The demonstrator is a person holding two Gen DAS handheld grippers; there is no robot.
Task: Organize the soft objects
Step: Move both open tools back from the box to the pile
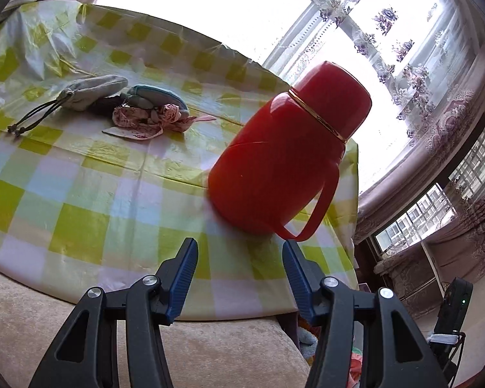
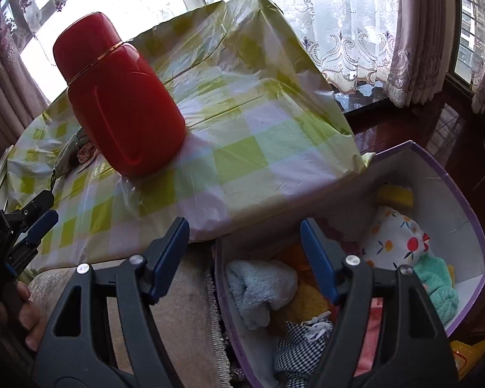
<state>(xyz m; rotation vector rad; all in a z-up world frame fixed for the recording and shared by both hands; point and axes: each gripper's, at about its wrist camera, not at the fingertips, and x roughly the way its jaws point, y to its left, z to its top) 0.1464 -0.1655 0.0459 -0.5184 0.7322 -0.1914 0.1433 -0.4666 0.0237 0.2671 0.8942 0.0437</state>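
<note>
While hanging over the table's near edge, left gripper (image 1: 240,247) half-spread, nothing between the pads. Right gripper (image 2: 245,226) wide and empty above the purple-rimmed box (image 2: 468,213) of soft things. Grey pouch (image 1: 92,92) and pink cloth (image 1: 145,119) far off on the checked tablecloth (image 1: 80,200), past the red flask (image 1: 284,158).

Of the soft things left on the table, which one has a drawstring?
The grey pouch, leftmost of the cluster; its dark cord trails toward the table edge. The blue pouch and pink floral cloth beside it show none.

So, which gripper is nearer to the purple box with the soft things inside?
Right. The right gripper hangs open just over the purple box; the left gripper is farther, over the sofa by the table edge, facing the red flask.
</note>
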